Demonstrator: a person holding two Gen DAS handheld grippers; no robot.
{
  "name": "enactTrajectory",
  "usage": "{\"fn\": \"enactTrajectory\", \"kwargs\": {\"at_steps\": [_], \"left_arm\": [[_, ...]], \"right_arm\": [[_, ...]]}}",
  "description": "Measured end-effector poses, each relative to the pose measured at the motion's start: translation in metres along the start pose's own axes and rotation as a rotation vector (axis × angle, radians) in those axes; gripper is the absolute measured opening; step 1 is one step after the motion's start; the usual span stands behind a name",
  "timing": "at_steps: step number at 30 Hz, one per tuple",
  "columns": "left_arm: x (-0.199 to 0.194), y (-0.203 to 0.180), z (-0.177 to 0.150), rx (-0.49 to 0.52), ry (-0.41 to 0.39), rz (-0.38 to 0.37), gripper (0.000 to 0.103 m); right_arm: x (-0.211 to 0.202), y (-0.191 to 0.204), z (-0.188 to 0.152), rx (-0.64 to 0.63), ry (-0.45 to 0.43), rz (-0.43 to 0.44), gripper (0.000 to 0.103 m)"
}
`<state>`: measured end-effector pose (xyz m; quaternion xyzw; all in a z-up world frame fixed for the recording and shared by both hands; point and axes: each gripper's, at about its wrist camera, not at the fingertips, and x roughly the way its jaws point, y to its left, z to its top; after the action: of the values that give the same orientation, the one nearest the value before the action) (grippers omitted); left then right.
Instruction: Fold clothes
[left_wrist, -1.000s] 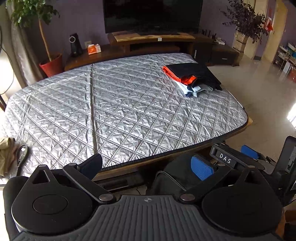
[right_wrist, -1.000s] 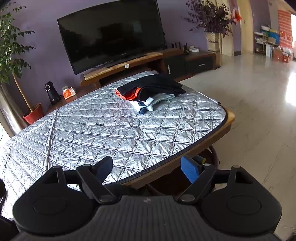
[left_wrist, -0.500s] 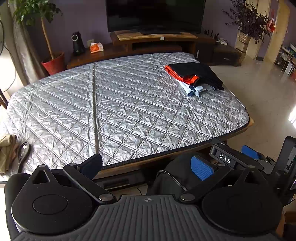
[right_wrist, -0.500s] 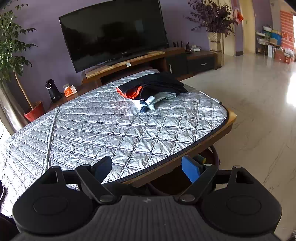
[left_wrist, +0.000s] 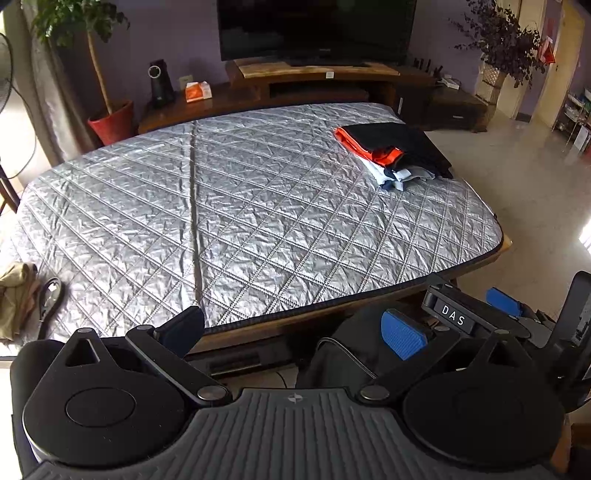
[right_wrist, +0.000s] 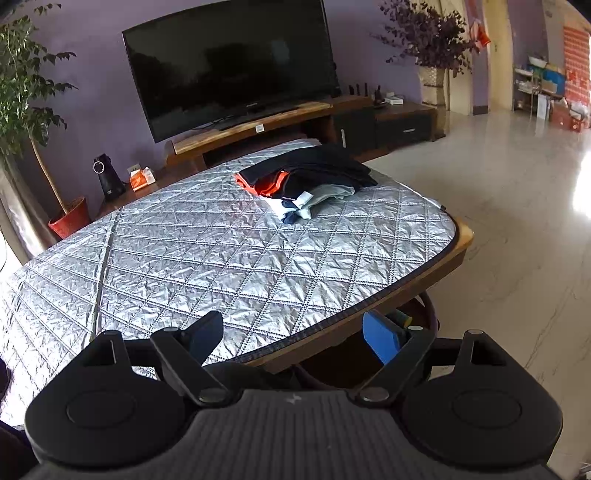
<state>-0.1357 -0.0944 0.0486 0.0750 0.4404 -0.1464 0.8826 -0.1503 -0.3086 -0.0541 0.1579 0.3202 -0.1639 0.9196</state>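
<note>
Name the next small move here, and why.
Probably reach the left gripper toward the tan garment at the table's left edge: both grippers are open and empty, the stack of clothes already looks folded, and the quilted cover holds nothing to fold.

Only the left wrist view has drifted slightly, the stack of folded clothes (left_wrist: 395, 153) sitting marginally lower.

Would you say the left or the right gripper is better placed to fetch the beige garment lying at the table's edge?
Left. The beige garment lies just beside the open left gripper in its view. The right gripper, also open and empty, does not see it.
</note>
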Motion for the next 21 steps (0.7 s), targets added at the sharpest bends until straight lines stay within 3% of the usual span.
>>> {"fn": "enactTrajectory", "kwargs": {"at_steps": [21], "left_arm": [[0.0020, 0.0011, 0.0002, -0.006, 0.007, 0.009, 0.103]], "right_arm": [[-0.0007, 0.0044, -0.0005, -0.024, -0.003, 0.002, 0.081]]}}
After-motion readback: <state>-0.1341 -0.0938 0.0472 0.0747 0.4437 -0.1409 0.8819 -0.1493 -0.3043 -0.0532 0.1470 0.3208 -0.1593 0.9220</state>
